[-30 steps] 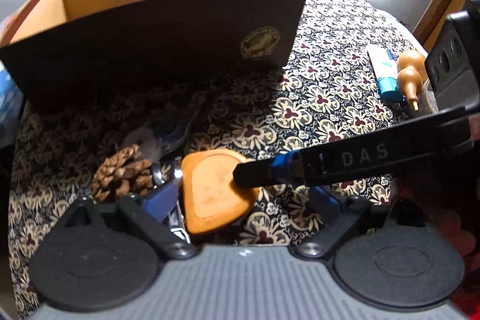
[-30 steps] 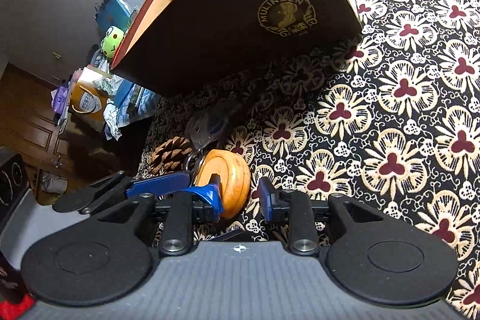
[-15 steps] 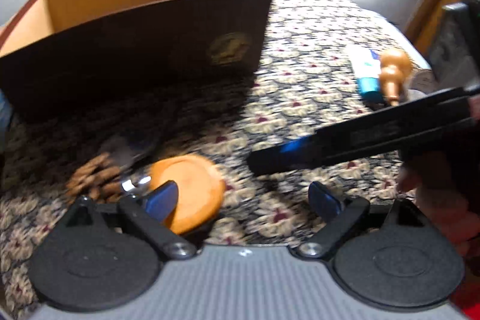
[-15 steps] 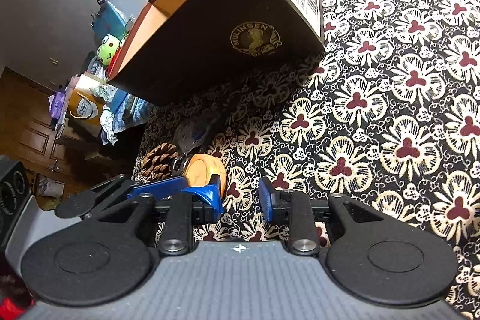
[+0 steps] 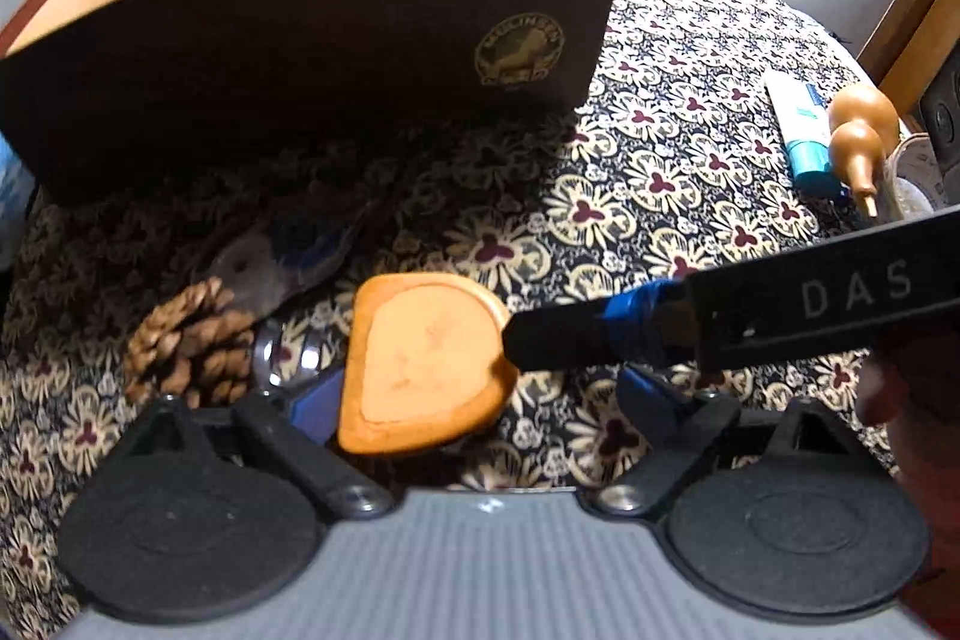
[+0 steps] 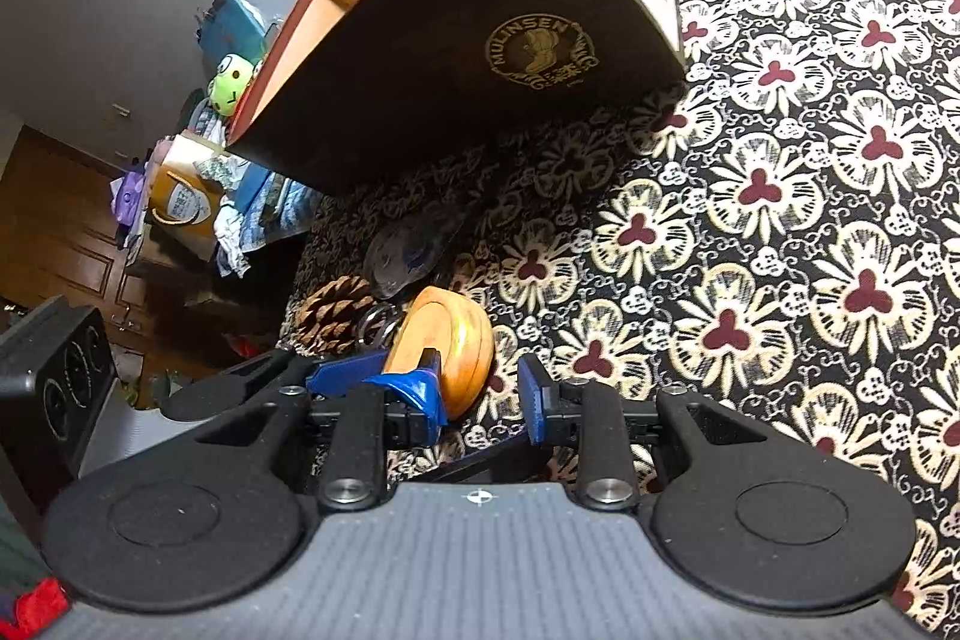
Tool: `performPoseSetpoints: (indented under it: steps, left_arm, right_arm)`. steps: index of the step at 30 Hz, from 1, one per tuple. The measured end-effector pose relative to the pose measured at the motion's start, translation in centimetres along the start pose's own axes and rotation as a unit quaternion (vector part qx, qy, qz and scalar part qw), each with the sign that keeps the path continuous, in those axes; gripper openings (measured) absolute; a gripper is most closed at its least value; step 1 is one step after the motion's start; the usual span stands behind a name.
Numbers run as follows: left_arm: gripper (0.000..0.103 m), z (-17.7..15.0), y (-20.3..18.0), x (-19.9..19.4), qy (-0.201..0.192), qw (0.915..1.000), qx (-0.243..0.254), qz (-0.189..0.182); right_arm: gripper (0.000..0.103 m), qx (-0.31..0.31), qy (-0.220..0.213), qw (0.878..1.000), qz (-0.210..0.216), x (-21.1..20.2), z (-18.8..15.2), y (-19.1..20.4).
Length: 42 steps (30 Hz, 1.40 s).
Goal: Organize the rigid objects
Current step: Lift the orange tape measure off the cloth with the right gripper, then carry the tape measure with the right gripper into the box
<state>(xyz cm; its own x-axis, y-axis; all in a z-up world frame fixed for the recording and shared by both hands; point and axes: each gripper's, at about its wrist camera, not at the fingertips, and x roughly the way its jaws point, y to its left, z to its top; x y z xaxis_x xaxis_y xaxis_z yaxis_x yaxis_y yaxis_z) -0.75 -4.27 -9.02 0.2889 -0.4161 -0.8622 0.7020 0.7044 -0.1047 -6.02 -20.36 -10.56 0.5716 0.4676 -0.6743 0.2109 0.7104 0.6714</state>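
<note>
The left claw is spread wide, its blue pads on either side of an orange wooden dish that lies on the flower-patterned cloth at about 6 o'clock in the left wrist view. The left pad sits just beside the dish's edge; whether it touches cannot be told. The right claw is parted too, gripping nothing. One of its fingers, marked DAS, reaches in from 3 o'clock in the left view, its tip over the dish's right rim. In the right wrist view the dish appears tilted on edge against the left pad.

At 9 o'clock from the dish lies a pine cone, with metal rings between them and a dark flat piece just beyond. A large brown open box with a gold emblem stands at 12 o'clock, well apart from the dish. At 2 o'clock, near the cloth's edge, a white and blue tube lies beside a small gourd.
</note>
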Motion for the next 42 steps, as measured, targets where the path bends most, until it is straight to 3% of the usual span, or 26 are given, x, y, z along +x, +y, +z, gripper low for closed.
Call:
performPoseSetpoints:
  steps: [4,6,12,16,18,23,29,38,40,42]
  left_arm:
    - [0.08,0.1,-0.7,0.2,-0.015,0.9993,0.031,0.017]
    - [0.05,0.4,-0.5,-0.1,-0.017,0.9994,0.029,-0.002]
    - [0.05,0.6,-0.6,-0.1,-0.015,0.9995,0.025,-0.01]
    - [0.05,0.8,-0.5,-0.4,-0.002,0.9987,0.005,-0.051]
    - [0.051,1.1,-1.2,-1.1,-0.006,0.9983,0.017,-0.055]
    - [0.051,3.0,-2.1,-4.2,-0.045,0.9939,0.039,-0.092]
    - [0.051,6.7,-2.2,-9.3,-0.126,0.9806,0.067,-0.135]
    - [0.051,12.4,0.8,-15.3,-0.244,0.9573,0.112,-0.108]
    - [0.051,13.7,2.0,-15.5,-0.254,0.9555,0.116,-0.094]
    - [0.051,15.0,3.4,-14.6,-0.245,0.9591,0.114,-0.086]
  right_arm:
    - [0.012,0.018,-0.007,1.0,0.002,0.2,0.4,-0.6]
    - [0.012,0.03,-0.008,0.999,0.007,0.5,0.6,-1.0]
    - [0.013,0.047,-0.012,0.999,0.017,0.2,0.8,-1.7]
    - [0.013,0.063,-0.008,0.998,0.015,-0.6,0.3,-2.2]
    - [0.014,0.063,-0.011,0.998,0.01,-1.4,0.3,-2.2]
    - [0.013,0.014,-0.053,0.998,-0.013,-5.4,0.7,0.5]
    - [0.014,-0.035,-0.143,0.989,-0.025,-11.0,2.4,4.2]
    - [0.014,-0.146,-0.243,0.959,-0.017,-12.1,8.2,11.2]
    - [0.013,-0.165,-0.25,0.954,-0.012,-11.3,9.8,12.4]
    - [0.013,-0.176,-0.25,0.952,-0.018,-9.8,11.4,13.2]
